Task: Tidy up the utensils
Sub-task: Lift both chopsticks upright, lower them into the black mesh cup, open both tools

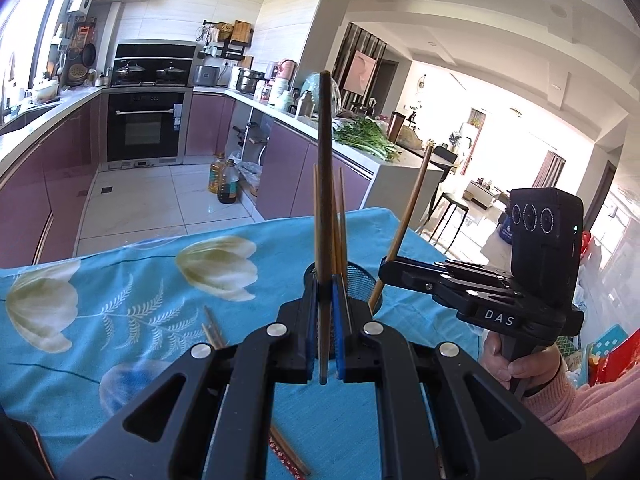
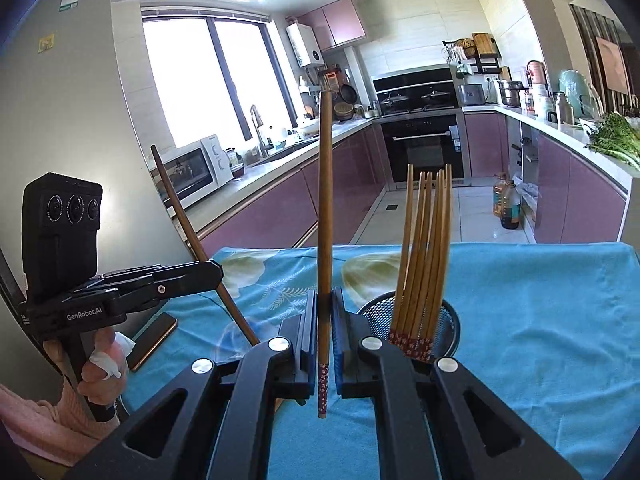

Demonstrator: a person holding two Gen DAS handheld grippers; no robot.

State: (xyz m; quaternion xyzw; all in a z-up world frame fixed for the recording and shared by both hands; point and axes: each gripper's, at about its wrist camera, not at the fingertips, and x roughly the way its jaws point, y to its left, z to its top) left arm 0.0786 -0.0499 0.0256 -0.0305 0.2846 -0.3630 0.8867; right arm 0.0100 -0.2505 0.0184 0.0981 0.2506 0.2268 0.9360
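Holding one chopstick upright, left gripper fingers pinching it; right gripper pinches another chopstick, both near the mesh holder of sticks; light, stiff, slippery, grip low; blue floral cloth on desk, kitchen behind

wooden chopsticks, wire-mesh holder

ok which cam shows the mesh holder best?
Right wrist: the holder shows its rim and mesh wall, with chopsticks standing in it. Left wrist shows only slivers of it behind the left gripper and its chopstick.
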